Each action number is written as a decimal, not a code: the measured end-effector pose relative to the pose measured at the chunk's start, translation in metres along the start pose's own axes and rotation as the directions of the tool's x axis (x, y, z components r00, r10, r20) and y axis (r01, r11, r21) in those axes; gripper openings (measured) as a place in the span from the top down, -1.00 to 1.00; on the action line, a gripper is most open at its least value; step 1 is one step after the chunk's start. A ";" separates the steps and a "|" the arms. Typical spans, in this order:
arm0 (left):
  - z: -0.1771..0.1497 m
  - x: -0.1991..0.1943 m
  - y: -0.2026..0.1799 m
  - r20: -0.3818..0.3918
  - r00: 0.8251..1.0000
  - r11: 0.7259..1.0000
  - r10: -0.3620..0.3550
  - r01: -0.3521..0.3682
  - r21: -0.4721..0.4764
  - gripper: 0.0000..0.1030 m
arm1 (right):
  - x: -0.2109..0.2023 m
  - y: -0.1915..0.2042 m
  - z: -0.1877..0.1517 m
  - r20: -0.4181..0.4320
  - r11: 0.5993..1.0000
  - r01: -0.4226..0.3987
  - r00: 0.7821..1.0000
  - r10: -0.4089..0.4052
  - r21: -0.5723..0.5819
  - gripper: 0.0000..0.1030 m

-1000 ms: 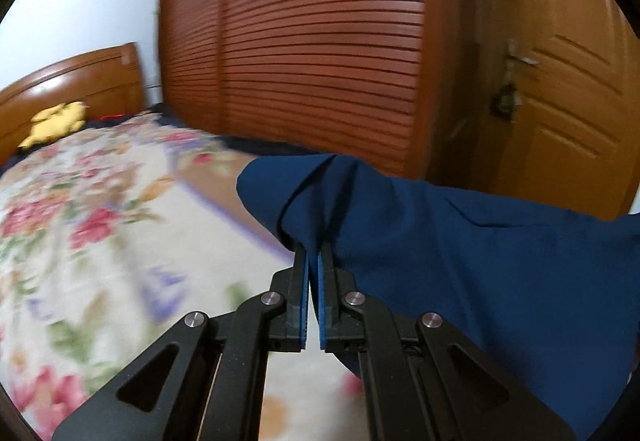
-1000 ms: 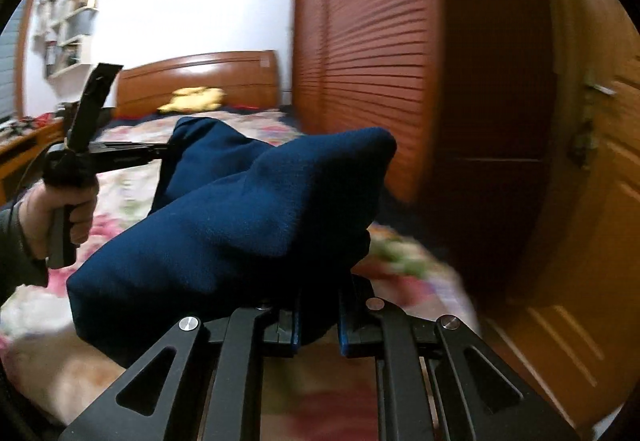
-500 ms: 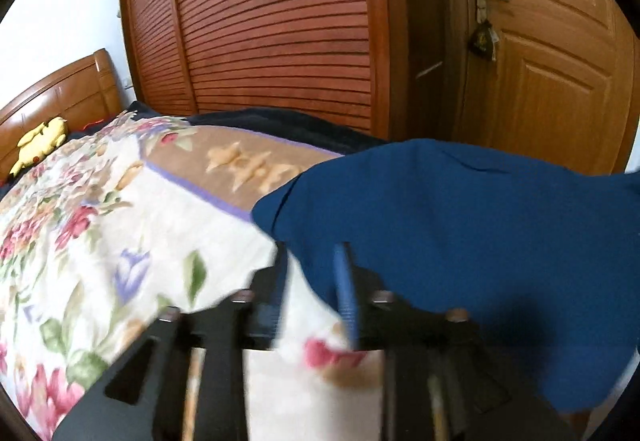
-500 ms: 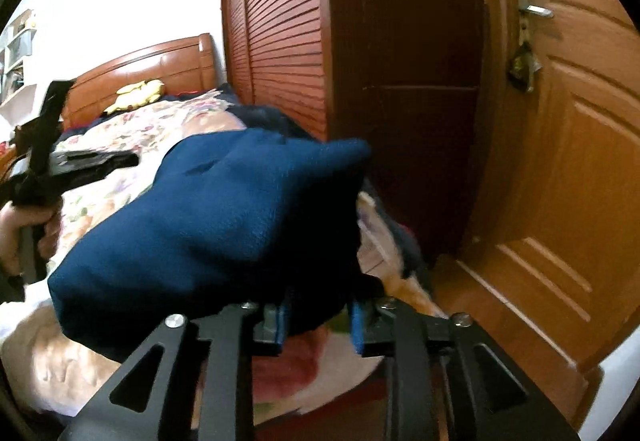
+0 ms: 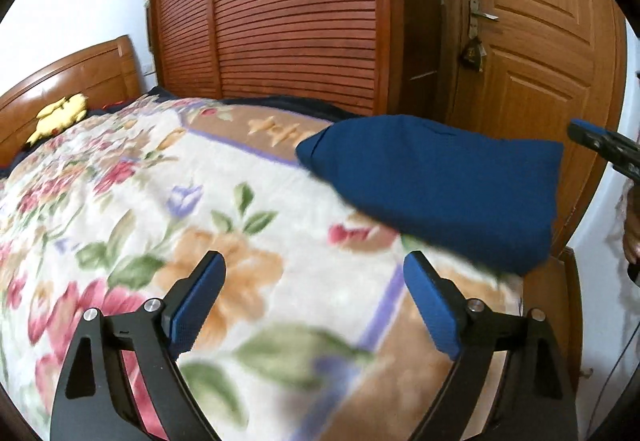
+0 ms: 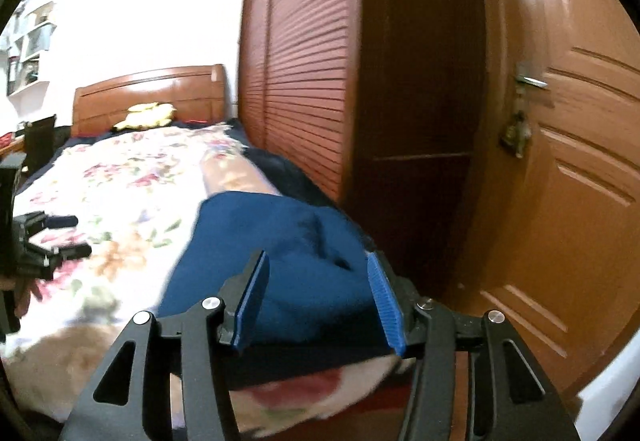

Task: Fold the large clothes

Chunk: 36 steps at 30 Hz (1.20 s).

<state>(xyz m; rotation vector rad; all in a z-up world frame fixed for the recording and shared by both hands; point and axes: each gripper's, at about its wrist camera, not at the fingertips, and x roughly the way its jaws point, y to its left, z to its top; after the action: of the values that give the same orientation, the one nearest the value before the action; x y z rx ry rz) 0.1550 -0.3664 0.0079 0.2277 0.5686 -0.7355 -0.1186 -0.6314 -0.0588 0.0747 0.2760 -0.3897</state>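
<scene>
A folded dark blue garment lies on the floral bedspread near the bed's foot corner. It also shows in the right wrist view. My left gripper is open and empty, pulled back from the garment's left side. My right gripper is open, its jaws standing just in front of the garment's near edge without gripping it. The right gripper's tip shows at the right edge of the left wrist view, and the left gripper at the left of the right wrist view.
A slatted wooden wardrobe and a wooden door stand close beyond the bed's far edge. A wooden headboard with a yellow plush toy is at the far end. The bed's corner drops off beside the garment.
Both grippers have opened and let go of the blue garment, which has dropped onto the bedspread. Both have drawn back from it.
</scene>
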 end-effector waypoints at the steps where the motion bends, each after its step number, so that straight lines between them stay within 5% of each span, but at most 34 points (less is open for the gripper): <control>1: -0.006 -0.006 0.003 -0.003 1.000 1.000 -0.002 0.002 -0.010 -0.77 | 0.002 0.006 0.001 -0.004 1.000 -0.019 1.000 0.019 -0.005 -0.03; 10: -0.047 -0.051 0.033 -0.007 0.999 0.997 0.050 -0.050 -0.058 -0.77 | 0.036 0.064 -0.005 -0.128 0.984 -0.167 0.979 0.158 -0.062 -0.03; 21: -0.082 -0.089 0.050 0.009 0.996 0.995 0.086 -0.086 -0.051 -0.77 | 0.065 0.080 -0.011 -0.235 0.965 -0.092 0.971 0.033 -0.246 -0.08; 26: -0.093 -0.100 0.053 0.018 0.996 0.994 0.092 -0.091 -0.063 -0.77 | 0.076 0.062 -0.011 -0.283 0.977 -0.169 0.951 0.128 -0.128 -0.09; 36: -0.115 -0.133 0.066 0.026 0.991 0.986 0.129 -0.126 -0.112 -0.77 | 0.053 0.079 0.006 -0.214 0.986 -0.112 0.973 0.084 -0.120 -0.09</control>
<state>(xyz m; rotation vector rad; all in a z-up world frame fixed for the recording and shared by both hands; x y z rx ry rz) 0.0740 -0.1981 -0.0126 0.1482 0.5563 -0.5812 -0.0393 -0.5786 -0.0664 -0.0008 0.5030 -0.2645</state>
